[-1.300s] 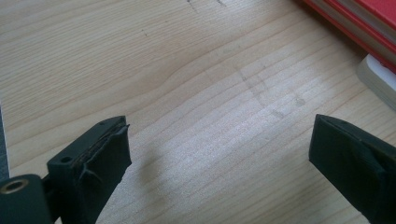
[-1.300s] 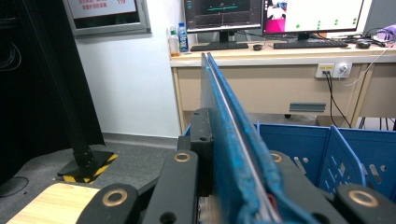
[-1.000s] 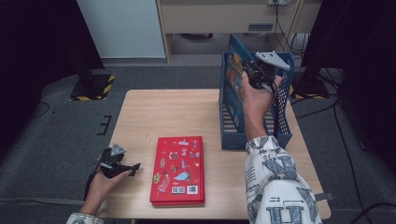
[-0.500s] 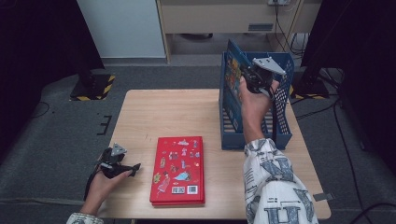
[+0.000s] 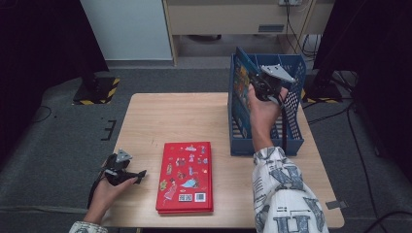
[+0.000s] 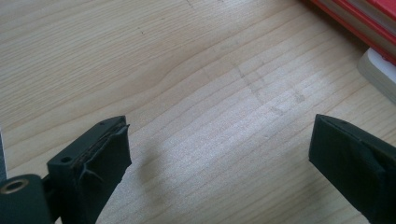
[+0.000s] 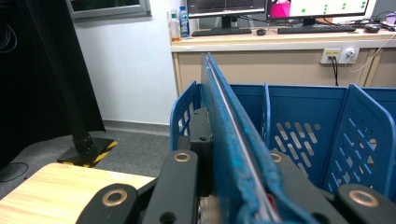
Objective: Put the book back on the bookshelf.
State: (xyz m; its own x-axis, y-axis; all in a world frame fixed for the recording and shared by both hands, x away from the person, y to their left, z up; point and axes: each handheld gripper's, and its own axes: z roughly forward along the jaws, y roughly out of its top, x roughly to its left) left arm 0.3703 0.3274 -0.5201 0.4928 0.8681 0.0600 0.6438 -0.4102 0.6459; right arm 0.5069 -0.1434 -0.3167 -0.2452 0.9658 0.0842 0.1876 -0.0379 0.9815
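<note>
With our right gripper clamped on the blue book, left gripper wide, we judge the next move is lowering it into the rack.

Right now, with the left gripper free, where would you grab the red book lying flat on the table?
Probably the left long edge of the red hardcover book, approached level from the left. It lies flat on the wooden table, so only its thin edges offer a pinch. The open left gripper already faces that edge, jaws apart above bare wood.
</note>
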